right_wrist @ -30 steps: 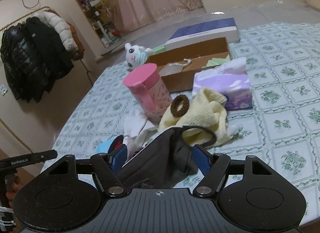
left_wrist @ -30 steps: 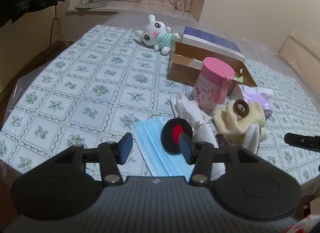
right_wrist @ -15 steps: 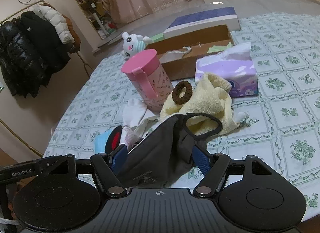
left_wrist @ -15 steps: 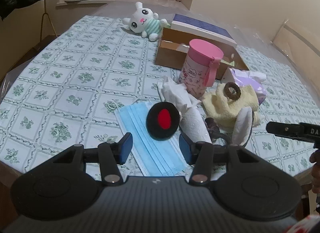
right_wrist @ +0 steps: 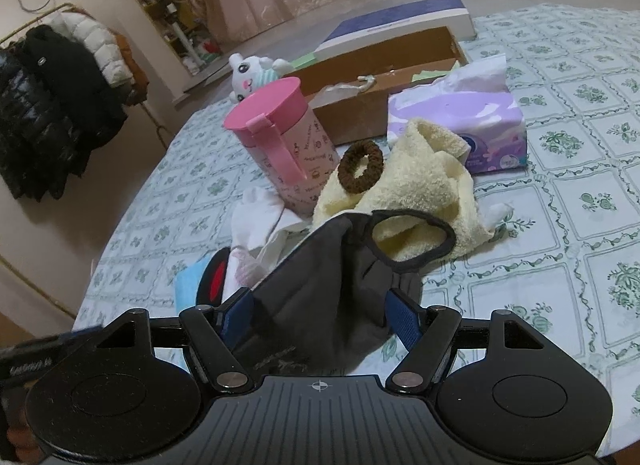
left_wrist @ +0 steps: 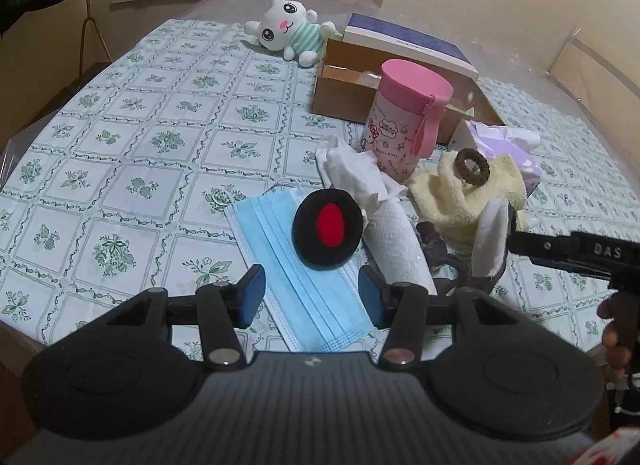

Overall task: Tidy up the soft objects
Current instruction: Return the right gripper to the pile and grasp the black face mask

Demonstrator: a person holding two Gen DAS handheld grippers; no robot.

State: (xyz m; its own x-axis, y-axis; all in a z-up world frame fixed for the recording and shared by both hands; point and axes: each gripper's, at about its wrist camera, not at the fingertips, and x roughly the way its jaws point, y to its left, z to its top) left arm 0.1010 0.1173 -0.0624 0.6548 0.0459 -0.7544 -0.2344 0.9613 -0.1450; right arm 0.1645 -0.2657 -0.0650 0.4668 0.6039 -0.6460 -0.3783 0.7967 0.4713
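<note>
My left gripper (left_wrist: 311, 294) is open and empty, just above the near end of a blue face mask (left_wrist: 296, 265). A black round pad with a red centre (left_wrist: 328, 229) lies on the mask. Beside it are white cloths (left_wrist: 360, 181), a yellow towel (left_wrist: 468, 193) with a brown hair tie (left_wrist: 472, 166) on it, and a plush bunny (left_wrist: 288, 31) at the far side. My right gripper (right_wrist: 320, 311) stands wide around a dark grey cloth mask (right_wrist: 332, 297) that fills the gap between its fingers; the yellow towel (right_wrist: 416, 189) lies just beyond.
A pink lidded cup (left_wrist: 404, 117) stands in the pile. Behind it are an open cardboard box (left_wrist: 352, 85), a blue-and-white book (left_wrist: 404, 45) and a purple tissue pack (right_wrist: 456, 121). The tablecloth (left_wrist: 140, 137) spreads left. Coats hang on a rack (right_wrist: 52, 105).
My left gripper has drawn back and risen a little, so the pile sits farther ahead. My right gripper has lifted slightly with the grey mask still between its fingers.
</note>
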